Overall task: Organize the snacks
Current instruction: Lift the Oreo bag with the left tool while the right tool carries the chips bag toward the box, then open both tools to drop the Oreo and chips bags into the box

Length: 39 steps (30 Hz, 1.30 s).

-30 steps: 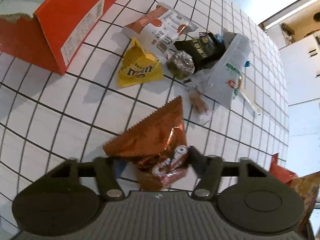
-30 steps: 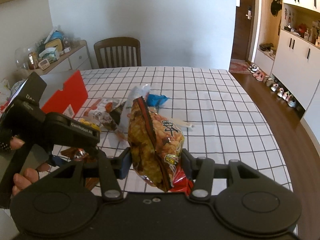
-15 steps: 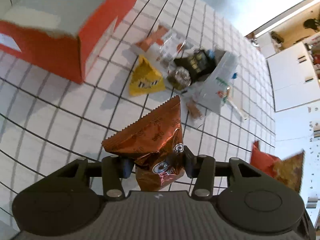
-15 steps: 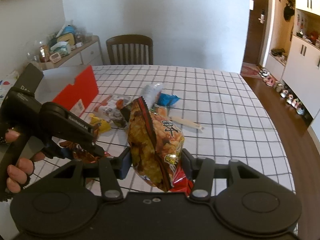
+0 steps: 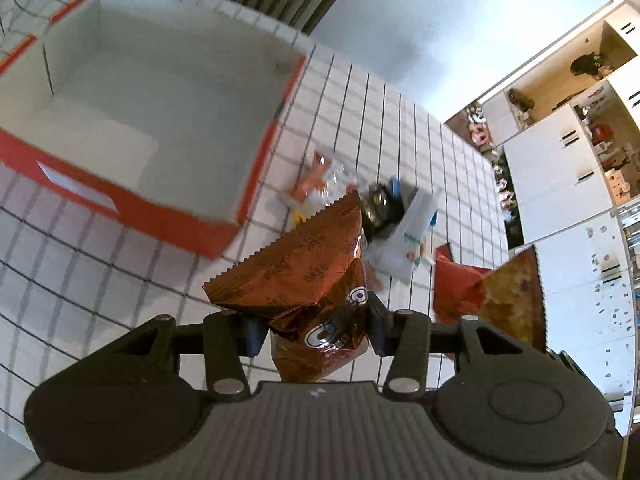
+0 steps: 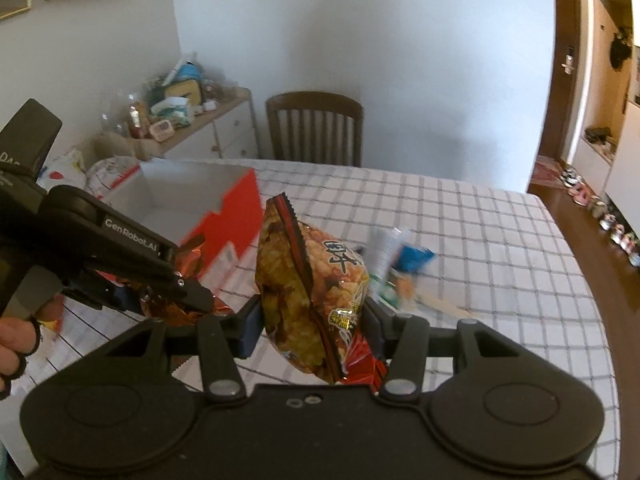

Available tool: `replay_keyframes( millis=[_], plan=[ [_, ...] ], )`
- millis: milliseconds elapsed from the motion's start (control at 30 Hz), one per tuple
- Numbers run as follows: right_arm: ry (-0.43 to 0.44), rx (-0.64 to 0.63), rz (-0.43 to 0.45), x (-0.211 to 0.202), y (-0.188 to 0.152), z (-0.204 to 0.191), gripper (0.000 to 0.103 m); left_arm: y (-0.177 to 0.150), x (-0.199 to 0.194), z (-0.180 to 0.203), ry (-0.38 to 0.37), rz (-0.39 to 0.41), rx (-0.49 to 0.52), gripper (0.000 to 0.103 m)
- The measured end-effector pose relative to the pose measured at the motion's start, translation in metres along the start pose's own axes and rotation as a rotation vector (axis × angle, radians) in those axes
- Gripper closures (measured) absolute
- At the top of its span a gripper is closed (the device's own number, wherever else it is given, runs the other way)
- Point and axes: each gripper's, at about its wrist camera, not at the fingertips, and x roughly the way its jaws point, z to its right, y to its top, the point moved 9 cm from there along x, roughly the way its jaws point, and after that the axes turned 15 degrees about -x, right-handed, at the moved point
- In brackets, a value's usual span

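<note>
Copper snack bag (image 5: 296,280) clamped in left hand-held gripper (image 5: 316,330), chip bag (image 6: 312,300) clamped in right hand-held gripper (image 6: 312,326)

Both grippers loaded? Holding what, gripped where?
Yes. Left gripper pinches the copper foil snack bag near its lower end. Right gripper clamps the chip bag across its lower middle.
</note>
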Motion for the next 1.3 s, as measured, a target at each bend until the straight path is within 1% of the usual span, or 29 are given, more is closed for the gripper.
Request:
replay_keyframes(
  millis=[133,400,533,733,833,1000,1167,1300],
  plan=[
    [0.028,-0.011,0.021,0.01,0.025,-0.017,0.053,0.023,-0.013,-0.007,-0.004,0.029,0.008,0.056],
    [0.071,-0.05,0.05,0.038,0.076,-0.057,0.053,0.072,-0.032,-0.029,0.023,0.094,0.017,0.055],
    [0.087,-0.075,0.065,0.054,0.097,-0.079,0.053,0.097,-0.038,-0.04,0.049,0.129,0.028,0.055],
    [0.107,-0.056,0.055,0.084,0.12,-0.104,0.053,0.137,-0.047,-0.066,0.101,0.172,0.041,0.055],
    [0.108,-0.046,0.046,0.102,0.129,-0.114,0.053,0.153,-0.043,-0.081,0.13,0.178,0.054,0.055],
    [0.121,-0.015,0.011,0.131,0.134,-0.129,0.053,0.172,-0.033,-0.102,0.174,0.184,0.077,0.055],
    [0.131,-0.001,-0.028,0.156,0.13,-0.145,0.053,0.186,-0.018,-0.122,0.217,0.181,0.098,0.055],
    [0.13,0.0,-0.068,0.174,0.122,-0.156,0.052,0.193,-0.003,-0.136,0.25,0.163,0.107,0.055]
  ],
)
